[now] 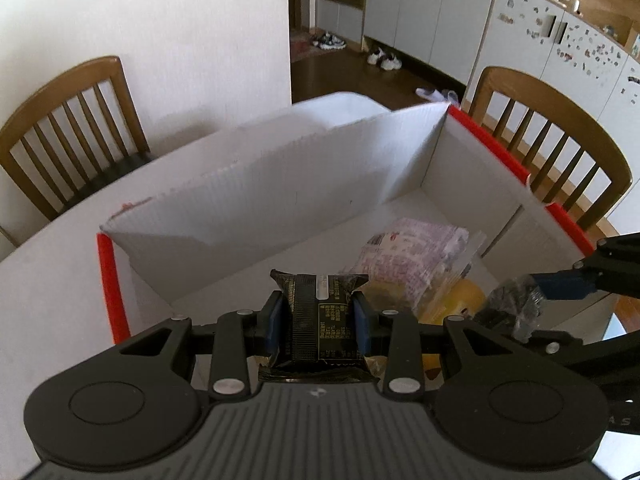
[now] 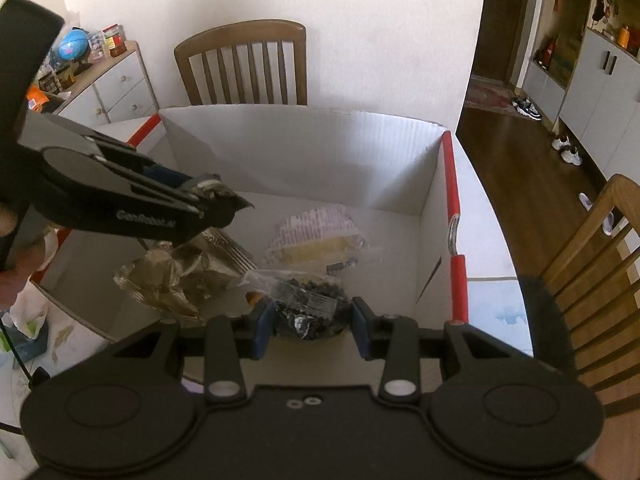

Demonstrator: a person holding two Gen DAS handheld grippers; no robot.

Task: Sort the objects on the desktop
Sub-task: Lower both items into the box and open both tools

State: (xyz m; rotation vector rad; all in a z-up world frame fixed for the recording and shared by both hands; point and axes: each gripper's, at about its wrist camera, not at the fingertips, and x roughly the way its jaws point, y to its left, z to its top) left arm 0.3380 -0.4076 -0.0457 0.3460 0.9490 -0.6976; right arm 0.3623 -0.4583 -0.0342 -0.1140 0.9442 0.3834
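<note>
Left gripper (image 1: 319, 316): clenched on my black foil snack packet (image 1: 316, 320), poised over the red-edged white cardboard box (image 1: 256, 188) for dropping in. Right gripper (image 2: 312, 326): clamped on a crinkly clear dark-filled bag (image 2: 308, 304), near the box's right wall.

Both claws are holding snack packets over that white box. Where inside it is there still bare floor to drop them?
The box floor is bare along its far wall and in the far corner by the red-edged side. In the left wrist view, the stretch ahead of the left gripper is bare too. It is crowded near the right gripper: a pink-printed packet and crumpled gold wrappers lie there.
</note>
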